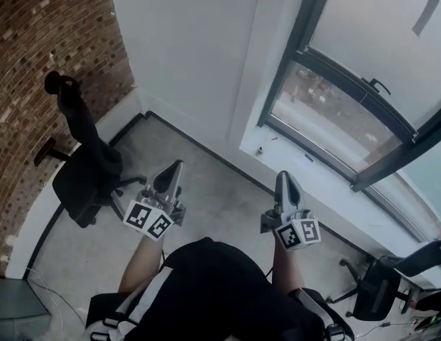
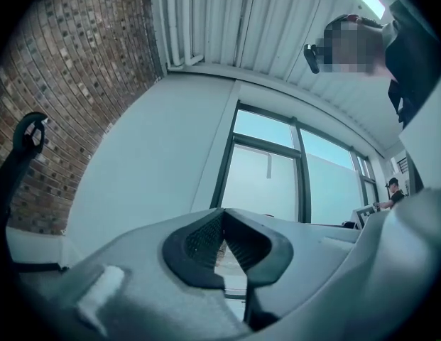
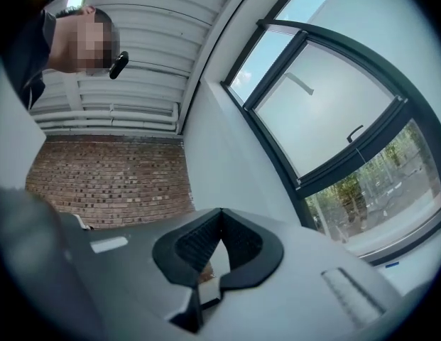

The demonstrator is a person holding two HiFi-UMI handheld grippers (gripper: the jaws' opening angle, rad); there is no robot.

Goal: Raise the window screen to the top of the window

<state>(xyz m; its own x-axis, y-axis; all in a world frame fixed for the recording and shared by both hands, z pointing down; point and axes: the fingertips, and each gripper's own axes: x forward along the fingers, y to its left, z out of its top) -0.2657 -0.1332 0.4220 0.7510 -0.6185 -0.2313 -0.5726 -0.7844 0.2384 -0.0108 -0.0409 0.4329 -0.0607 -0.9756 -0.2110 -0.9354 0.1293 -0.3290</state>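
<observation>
Head view: I am holding the left gripper (image 1: 175,169) and right gripper (image 1: 284,180) with jaws pressed together and empty, presumably because the window screen (image 1: 376,27), hanging partway down the window, is sitting well apart.

The left gripper (image 1: 175,170) and right gripper (image 1: 284,180) share 1 build: a smooth pale-grey shell tapering to 2 jaws lined with black ribbed pads (image 2: 206,236). At each tool's rear sits a white cube (image 1: 149,219) printed with black square markers. A raised pale tab (image 2: 99,293) lies left of the left tool's jaws, and a ribbed strip (image 3: 351,290) lies right of the right tool's jaws. Behind the cubes, the person wears a black top (image 1: 206,283) with white stripes (image 1: 153,290). The forearms are unsleeved. A small black device (image 3: 118,64) is worn at the head.
</observation>
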